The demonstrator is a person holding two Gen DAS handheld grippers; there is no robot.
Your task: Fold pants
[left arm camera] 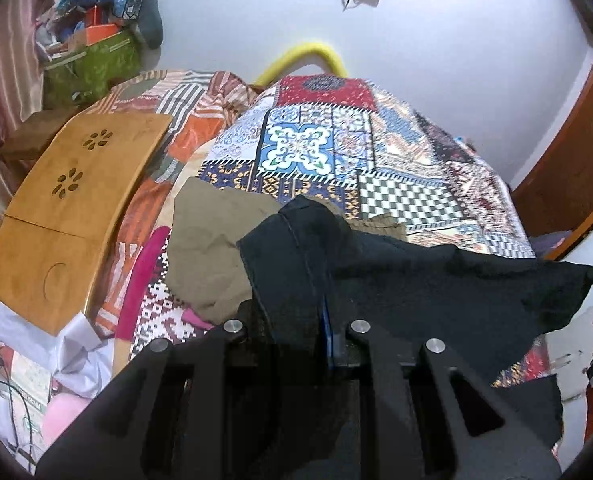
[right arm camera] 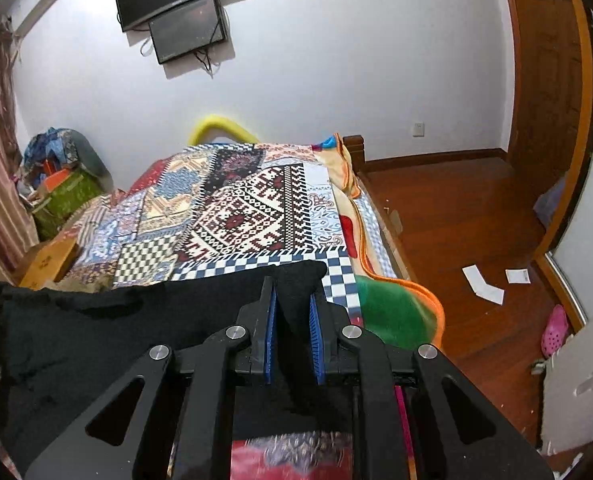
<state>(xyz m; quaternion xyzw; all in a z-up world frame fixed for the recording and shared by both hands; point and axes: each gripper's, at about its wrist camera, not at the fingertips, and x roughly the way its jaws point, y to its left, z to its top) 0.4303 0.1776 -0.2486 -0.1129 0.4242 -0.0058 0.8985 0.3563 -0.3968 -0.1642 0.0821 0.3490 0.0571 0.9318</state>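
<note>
The black pants (left arm camera: pixel 436 292) hang stretched between my two grippers above the patchwork bed cover (left arm camera: pixel 316 152). My left gripper (left arm camera: pixel 296 280) is shut on one end of the pants, and the cloth drapes over its fingers and hides them. In the right wrist view my right gripper (right arm camera: pixel 292 300) is shut on the other end of the pants (right arm camera: pixel 96 320), a fold of cloth pinched between its blue pads (right arm camera: pixel 271 320). The cloth runs off to the left from there. A khaki garment (left arm camera: pixel 212 248) lies on the bed just beyond the left gripper.
A wooden lap desk (left arm camera: pixel 72 204) lies on the bed's left side, with a green box (left arm camera: pixel 92 68) of clutter behind it. A yellow foam tube (left arm camera: pixel 304 58) arches at the bed's far end. Wood floor (right arm camera: pixel 456 232) with paper scraps and a pink shoe (right arm camera: pixel 554 330) lies right of the bed.
</note>
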